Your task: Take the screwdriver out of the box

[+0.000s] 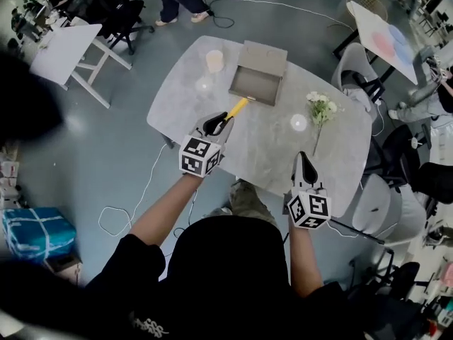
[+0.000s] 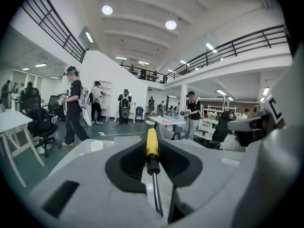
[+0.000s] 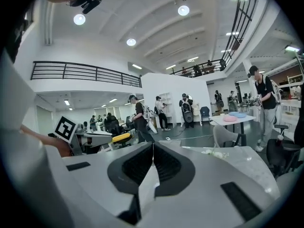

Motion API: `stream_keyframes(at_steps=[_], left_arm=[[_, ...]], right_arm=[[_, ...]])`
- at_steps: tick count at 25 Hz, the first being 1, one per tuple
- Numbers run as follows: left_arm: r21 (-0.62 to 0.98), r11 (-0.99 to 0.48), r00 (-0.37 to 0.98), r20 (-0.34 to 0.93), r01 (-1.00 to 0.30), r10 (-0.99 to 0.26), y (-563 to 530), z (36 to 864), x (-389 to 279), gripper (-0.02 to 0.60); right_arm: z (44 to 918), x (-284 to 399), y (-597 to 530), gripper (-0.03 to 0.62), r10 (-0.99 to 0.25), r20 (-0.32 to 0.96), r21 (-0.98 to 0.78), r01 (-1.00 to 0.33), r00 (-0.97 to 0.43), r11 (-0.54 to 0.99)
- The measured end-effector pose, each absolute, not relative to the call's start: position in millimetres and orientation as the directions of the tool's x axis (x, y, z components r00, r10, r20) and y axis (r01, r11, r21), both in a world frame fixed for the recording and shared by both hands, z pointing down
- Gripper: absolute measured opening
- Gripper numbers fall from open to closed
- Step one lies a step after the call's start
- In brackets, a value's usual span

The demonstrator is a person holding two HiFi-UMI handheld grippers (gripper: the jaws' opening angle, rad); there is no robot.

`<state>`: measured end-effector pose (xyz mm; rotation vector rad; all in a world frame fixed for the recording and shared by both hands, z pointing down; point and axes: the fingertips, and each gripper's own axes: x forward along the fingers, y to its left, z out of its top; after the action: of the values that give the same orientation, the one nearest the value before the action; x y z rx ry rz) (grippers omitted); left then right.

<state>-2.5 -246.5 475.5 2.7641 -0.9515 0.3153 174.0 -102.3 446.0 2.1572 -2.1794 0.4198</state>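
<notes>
My left gripper [image 1: 216, 124] is shut on a screwdriver [image 1: 237, 108] with a yellow handle and holds it in the air above the near left part of the grey table [image 1: 269, 147]. In the left gripper view the screwdriver [image 2: 151, 146] lies between the jaws, handle pointing away and metal shaft toward the camera. The open grey box [image 1: 258, 73] lies at the table's far side, just beyond the handle tip. My right gripper [image 1: 304, 167] hangs over the table's near right edge, shut and holding nothing; in the right gripper view its pads [image 3: 142, 167] meet.
A cup [image 1: 214, 61] and a clear glass [image 1: 204, 85] stand left of the box. A sprig of white flowers [image 1: 320, 108] and another glass [image 1: 299, 122] lie to the right. Chairs [image 1: 354, 66] ring the table, and people stand around the hall.
</notes>
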Motion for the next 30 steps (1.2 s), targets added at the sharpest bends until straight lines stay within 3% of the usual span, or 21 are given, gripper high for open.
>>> stream_keyframes(at_steps=[6, 13, 30], left_arm=[[0.119, -0.732, 0.741, 0.155, -0.67, -0.653, -176.8, 429.1, -69.1, 0.087], [0.06, -0.681, 0.682, 0.117, -0.73, -0.722, -136.1, 413.8, -119.6, 0.087], [0.113, -0.625, 0.633, 0.067, -0.773, -0.771, -101.7, 416.7, -166.7, 0.087]], right_arm=[[413.3, 113.4, -81.0, 0.014, -0.981, 0.174, -0.138, -0.988, -0.09, 0.066], [389.0, 67.5, -70.9, 0.012, -0.98, 0.155, -0.15, -0.983, -0.125, 0.102], [393.7, 14.7, -64.7, 0.012, -0.965, 0.201, -0.009, -0.986, -0.167, 0.169]])
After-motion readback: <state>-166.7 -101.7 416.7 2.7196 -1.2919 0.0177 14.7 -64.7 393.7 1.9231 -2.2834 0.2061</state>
